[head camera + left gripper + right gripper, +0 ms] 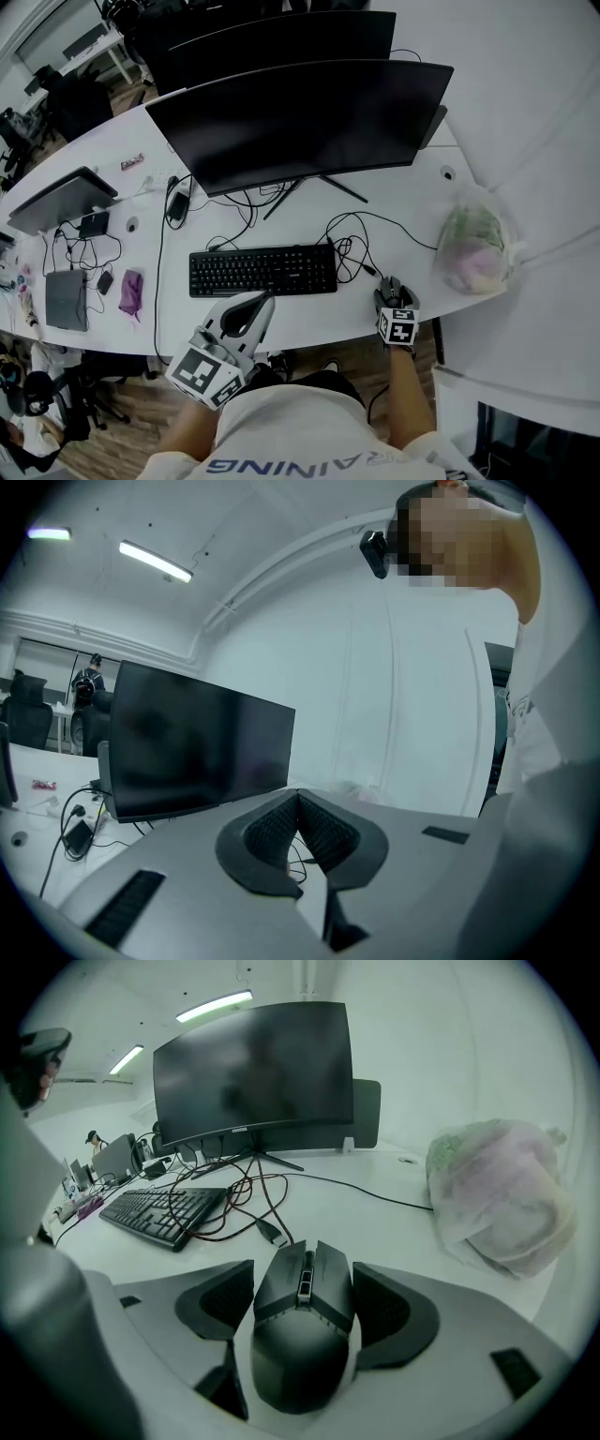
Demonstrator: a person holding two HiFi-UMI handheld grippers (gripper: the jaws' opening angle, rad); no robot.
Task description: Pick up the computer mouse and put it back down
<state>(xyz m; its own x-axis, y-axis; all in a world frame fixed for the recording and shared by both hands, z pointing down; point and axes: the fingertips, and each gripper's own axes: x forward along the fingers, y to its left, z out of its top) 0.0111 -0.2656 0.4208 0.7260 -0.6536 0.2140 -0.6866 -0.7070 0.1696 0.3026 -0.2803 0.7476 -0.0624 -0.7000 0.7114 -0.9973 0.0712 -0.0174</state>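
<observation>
A black computer mouse (302, 1335) lies between the jaws of my right gripper (302, 1283), and both dark pads (386, 1312) sit against its sides. Seen from the head view, this gripper (389, 292) is at the white desk's (309, 314) near edge, right of the keyboard, and covers most of the mouse. I cannot tell whether the mouse rests on the desk or hangs just above it. My left gripper (265, 300) hovers at the desk's front edge below the keyboard. Its jaws are shut on nothing, with the pads meeting at the left gripper (298, 799) tip.
A black keyboard (262, 270) lies left of the mouse, with tangled cables (347, 248) between them. A wide dark monitor (300, 122) stands behind. A filled plastic bag (476, 248) sits to the right. A laptop (61, 199) and small items are at far left.
</observation>
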